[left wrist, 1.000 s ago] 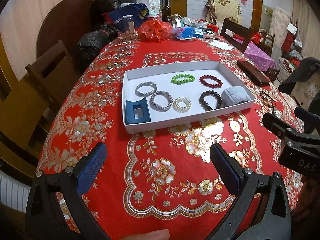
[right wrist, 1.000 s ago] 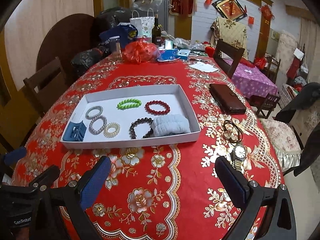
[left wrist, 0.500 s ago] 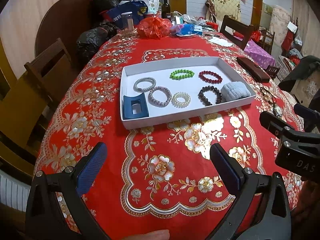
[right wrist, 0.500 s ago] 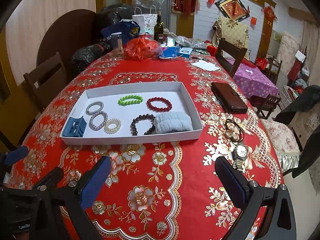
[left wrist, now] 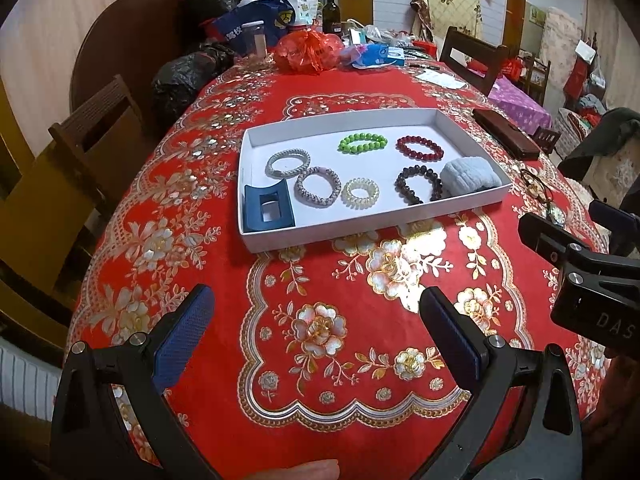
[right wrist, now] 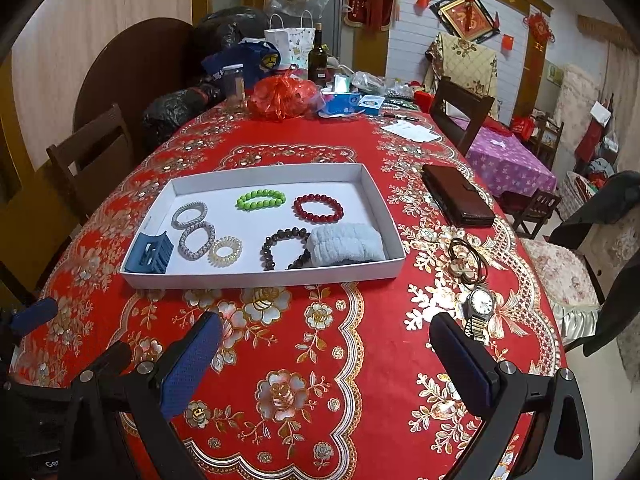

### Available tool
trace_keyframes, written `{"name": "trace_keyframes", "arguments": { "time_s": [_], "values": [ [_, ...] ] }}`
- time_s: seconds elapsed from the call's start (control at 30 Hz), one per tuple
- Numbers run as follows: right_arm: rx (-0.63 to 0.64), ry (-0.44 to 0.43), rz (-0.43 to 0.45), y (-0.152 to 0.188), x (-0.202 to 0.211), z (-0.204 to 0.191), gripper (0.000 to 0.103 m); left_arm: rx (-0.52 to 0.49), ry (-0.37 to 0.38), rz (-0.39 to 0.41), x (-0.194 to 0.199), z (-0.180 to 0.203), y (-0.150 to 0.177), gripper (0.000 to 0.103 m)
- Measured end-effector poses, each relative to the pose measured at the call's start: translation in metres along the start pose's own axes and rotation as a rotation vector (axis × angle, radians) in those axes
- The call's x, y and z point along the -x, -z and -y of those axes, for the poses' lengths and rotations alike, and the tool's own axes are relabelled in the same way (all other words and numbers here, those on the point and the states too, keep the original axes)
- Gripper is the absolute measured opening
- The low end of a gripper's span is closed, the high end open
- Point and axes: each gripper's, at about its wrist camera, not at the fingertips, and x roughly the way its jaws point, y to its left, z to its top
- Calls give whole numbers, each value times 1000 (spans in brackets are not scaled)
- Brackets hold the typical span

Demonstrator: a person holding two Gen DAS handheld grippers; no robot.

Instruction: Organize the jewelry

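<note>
A shallow white tray (left wrist: 360,229) (right wrist: 260,278) sits on the red floral tablecloth. In it lie a green bead bracelet (right wrist: 261,199), a red bead bracelet (right wrist: 318,208), a dark bead bracelet (right wrist: 285,248), a grey-blue scrunchie (right wrist: 346,245), a clear spiral hair tie (right wrist: 226,251), two silver hair ties (right wrist: 189,215) and a blue hair claw (right wrist: 150,254). A wristwatch (right wrist: 480,312) and a dark hair tie with a charm (right wrist: 466,260) lie on the cloth right of the tray. My left gripper (left wrist: 316,332) and right gripper (right wrist: 326,354) hover open near the table's front, both empty.
A brown wallet (right wrist: 458,200) lies right of the tray. Bags, a bottle (right wrist: 318,58), a jar and a red plastic bag (right wrist: 284,96) crowd the far end. Wooden chairs (left wrist: 100,128) stand along the left side and another (right wrist: 460,114) at the far right.
Both grippers have drawn back slightly and risen, so the tray sits a little farther off in both views. Both stay open and the jewelry has not moved.
</note>
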Motion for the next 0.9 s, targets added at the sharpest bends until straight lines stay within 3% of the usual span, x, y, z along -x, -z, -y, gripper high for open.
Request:
{"name": "trace_keyframes", "arguments": {
  "time_s": [0.9],
  "values": [
    [-1, 8, -5, 1, -1, 1, 103, 2, 5, 0, 1, 1, 3, 103]
  ]
}}
